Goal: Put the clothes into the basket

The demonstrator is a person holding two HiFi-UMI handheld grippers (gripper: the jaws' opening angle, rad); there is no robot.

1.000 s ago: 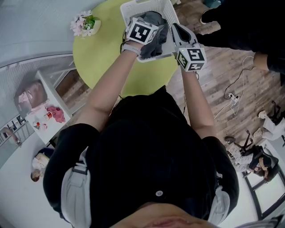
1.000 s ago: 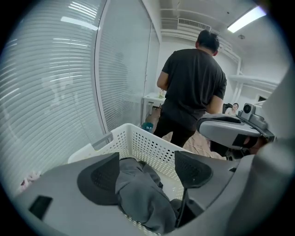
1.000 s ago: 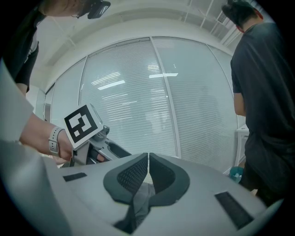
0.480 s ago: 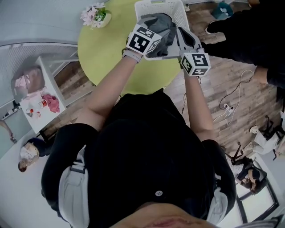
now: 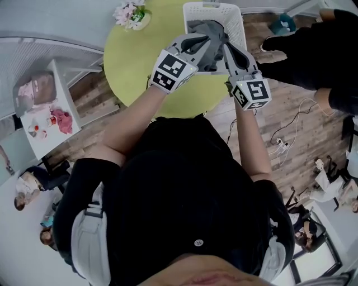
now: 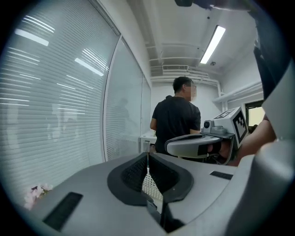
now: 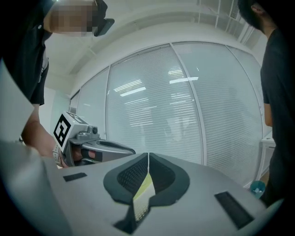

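Observation:
A white basket (image 5: 237, 22) stands on the far edge of the round yellow-green table (image 5: 140, 61), with grey clothes (image 5: 208, 29) heaped inside it. My left gripper (image 5: 205, 39) hangs over the basket's near left side; in the left gripper view its jaws (image 6: 147, 159) are shut with nothing between them. My right gripper (image 5: 227, 49) is raised at the basket's near right side, and its jaws (image 7: 148, 159) are also shut and empty. Each gripper shows in the other's view: the right gripper (image 6: 203, 145) and the left gripper (image 7: 92, 147). Both point out level toward the windows.
A pot of pink flowers (image 5: 131, 14) stands at the table's far left. A person in black (image 5: 313, 50) stands close on the right, also seen as a person (image 6: 177, 120). A white shelf (image 5: 45, 106) is to the left; cables (image 5: 279, 145) lie on the wooden floor.
Both grippers have lifted back from the grey clothes, which stay in the basket. The left gripper, earlier down on the heap, now stands clear of it.

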